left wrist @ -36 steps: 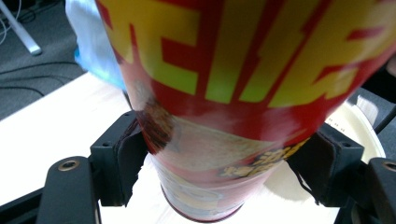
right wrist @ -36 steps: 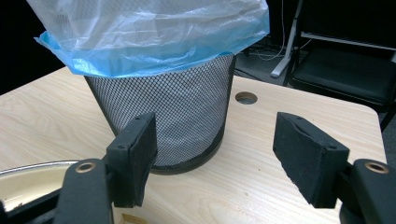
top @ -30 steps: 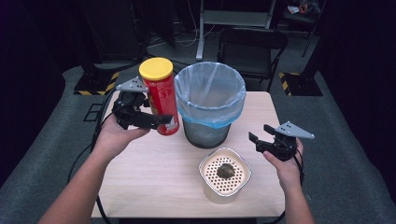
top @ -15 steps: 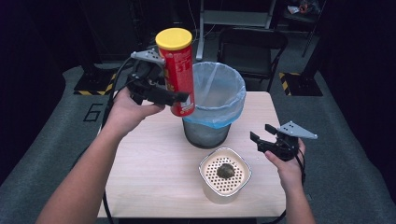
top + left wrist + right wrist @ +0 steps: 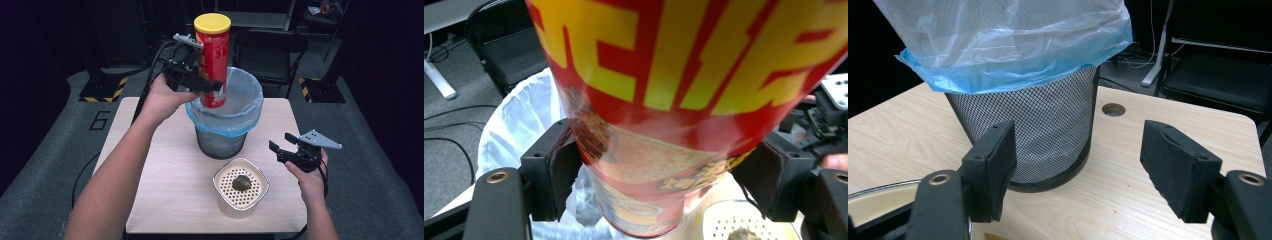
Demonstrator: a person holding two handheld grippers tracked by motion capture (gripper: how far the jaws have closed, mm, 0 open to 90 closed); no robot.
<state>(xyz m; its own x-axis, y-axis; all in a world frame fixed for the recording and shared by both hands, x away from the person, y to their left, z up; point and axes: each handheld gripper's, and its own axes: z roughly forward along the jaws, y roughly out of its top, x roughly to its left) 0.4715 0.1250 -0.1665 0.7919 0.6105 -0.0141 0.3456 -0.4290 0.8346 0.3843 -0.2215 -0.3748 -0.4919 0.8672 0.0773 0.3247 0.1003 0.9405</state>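
Note:
A tall red can with a yellow lid [image 5: 213,60] hangs upright over the rim of a black mesh bin [image 5: 220,140] lined with a blue-edged plastic bag [image 5: 227,107]. My left gripper [image 5: 202,82] is shut on the can's lower half. In the left gripper view both pads press the red can [image 5: 664,115] above the bag [image 5: 519,125]. My right gripper [image 5: 282,148] stands open to the right of the bin, low over the table. The right gripper view has nothing between the pads [image 5: 1175,167], which face the mesh bin [image 5: 1043,130].
A cream container with a perforated lid [image 5: 241,186] and a dark lump on it stands at the table's front, left of my right hand. The light wooden table [image 5: 160,170] has bare room at the left. A black chair [image 5: 272,50] stands behind the table.
My left hand has lifted the red can up and to the right, from beside the bin to above its opening. The right gripper has stayed put.

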